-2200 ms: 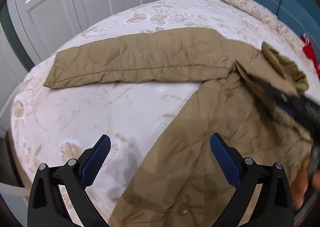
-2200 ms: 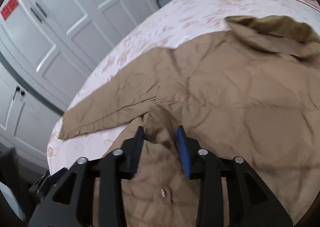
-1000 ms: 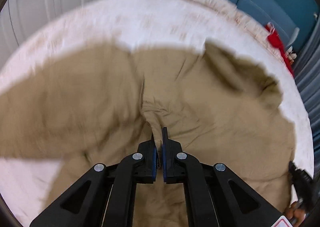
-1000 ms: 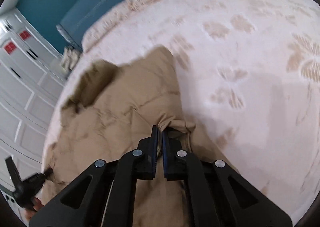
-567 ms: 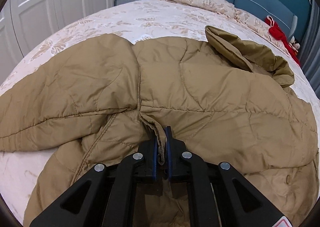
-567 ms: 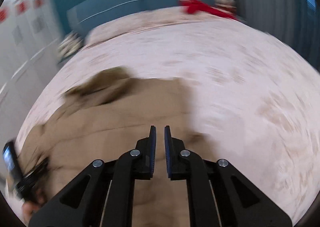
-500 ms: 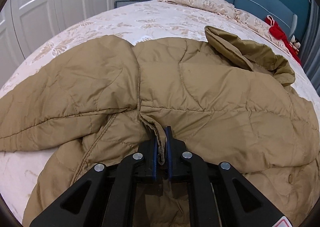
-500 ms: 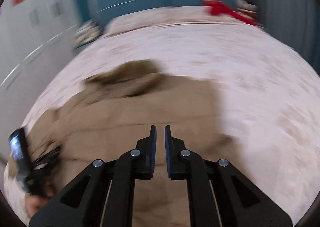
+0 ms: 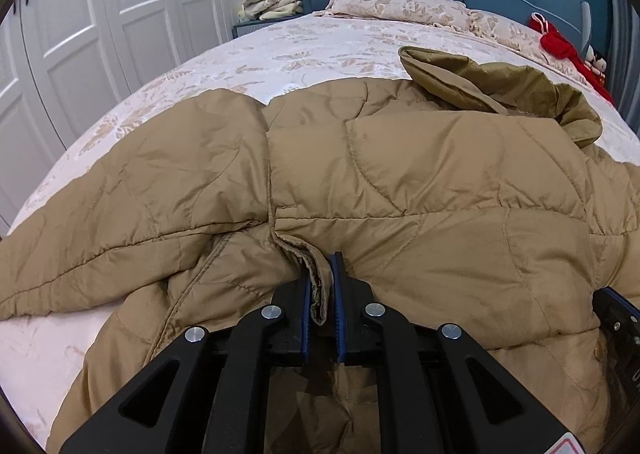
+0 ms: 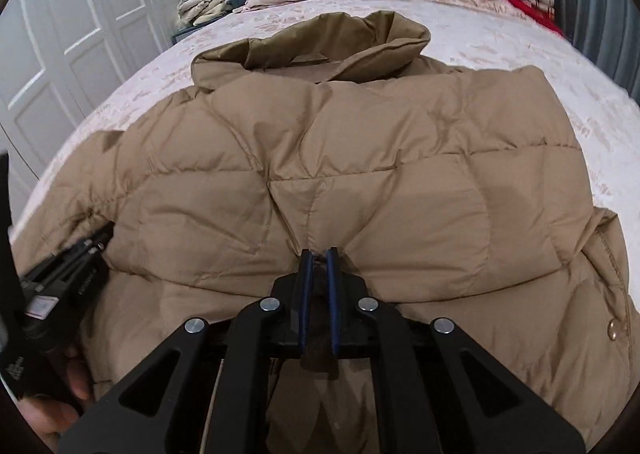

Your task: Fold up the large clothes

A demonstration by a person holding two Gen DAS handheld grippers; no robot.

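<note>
- A tan quilted jacket [image 9: 420, 182] lies spread over a floral bedspread [image 9: 304, 50], hood [image 10: 332, 42] pointing toward the pillows [image 9: 400, 6] and blue headboard.
- The left gripper [image 9: 322, 286] has its 2 fingers pressed together on a bunched edge of the jacket near the armpit seam, low over the bed.
- The right gripper [image 10: 319, 274] is pinched on a small tuck of fabric at the folded edge of the jacket body; half a second ago its fingers were nearly closed with nothing between them, sweeping through the air.
- About 2 seconds ago the jacket lay open with 1 sleeve [image 9: 120, 222] stretched far out; now the body is doubled over itself and reads as a thicker, narrower block.
- That sleeve still trails off to the left on the bedspread.
- My reading: the first fold is down, and with both grippers holding, the next fold can begin; the sleeve remains to be tucked in.
</note>
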